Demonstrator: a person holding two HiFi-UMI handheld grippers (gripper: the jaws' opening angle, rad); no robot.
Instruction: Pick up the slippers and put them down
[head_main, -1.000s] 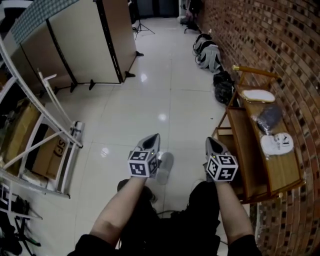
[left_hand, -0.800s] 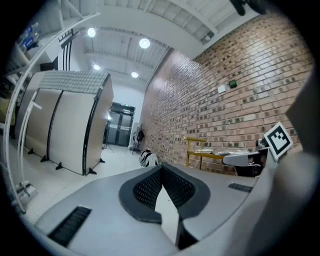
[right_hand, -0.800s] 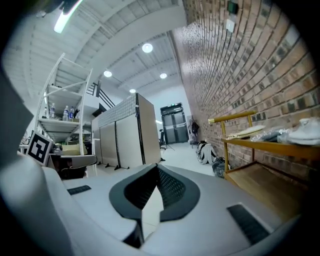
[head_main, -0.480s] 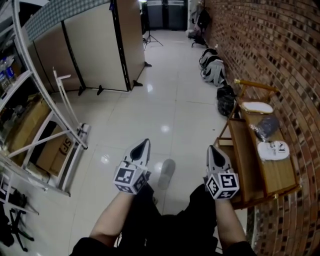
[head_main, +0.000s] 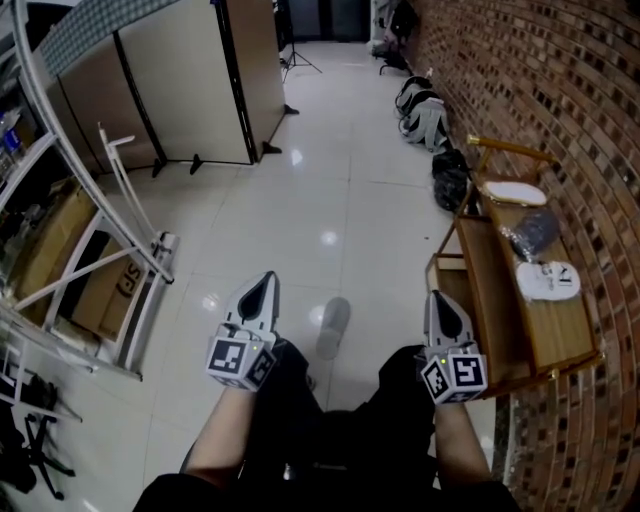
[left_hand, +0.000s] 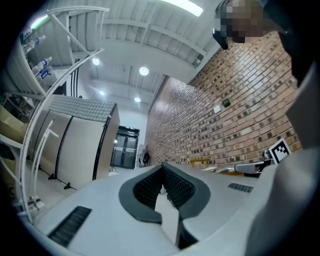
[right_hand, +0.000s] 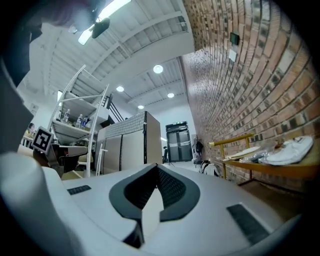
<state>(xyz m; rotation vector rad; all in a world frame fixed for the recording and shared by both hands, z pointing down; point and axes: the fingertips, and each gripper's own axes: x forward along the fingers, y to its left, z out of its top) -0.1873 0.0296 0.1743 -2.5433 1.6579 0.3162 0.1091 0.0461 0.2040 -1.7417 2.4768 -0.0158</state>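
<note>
Slippers lying in two places: grey slipper (head_main: 333, 327) resting flat on the floor (head_main: 300, 210), between the two grippers and just ahead of the knees (head_main: 395, 380); white slipper (head_main: 547, 281) sitting on the top of the wooden desk (head_main: 560, 335) along the brick wall (head_main: 560, 90), paler slipper (head_main: 517, 192) lying further along that same top. Gripping none of them. Holding the left gripper (head_main: 267, 280) with jaws pressed together on nothing, tilting slightly upward; holding the right gripper (head_main: 437, 298) likewise, jaws meeting at the tips, empty, pointing about level down the room. Judging by that pose, carrying both tools clear of the floor rather than reaching, so likely pausing between steps: either having the grey slipper set down already or waiting to pick it. Not telling which from here. Needing, for any pick, spreading of the jaws and dipping toward the tiles first.

Noting a dark bundle (head_main: 535, 235) lying between the two pale slippers on the desk, leaving bare wood mainly at the near end. Seeing bags (head_main: 420, 105) slumping against the wall further off, a darker bag (head_main: 448, 180) sitting just past the desk's far end, partition panels (head_main: 190, 90) standing across the room, a metal rack (head_main: 132, 200) and cardboard box (head_main: 105, 295) filling the left side. Finding open tile all round the grey slipper, with only the knees nearby; watching the desk's lower shelf, lying just beside the right gripper, when swinging that way.
</note>
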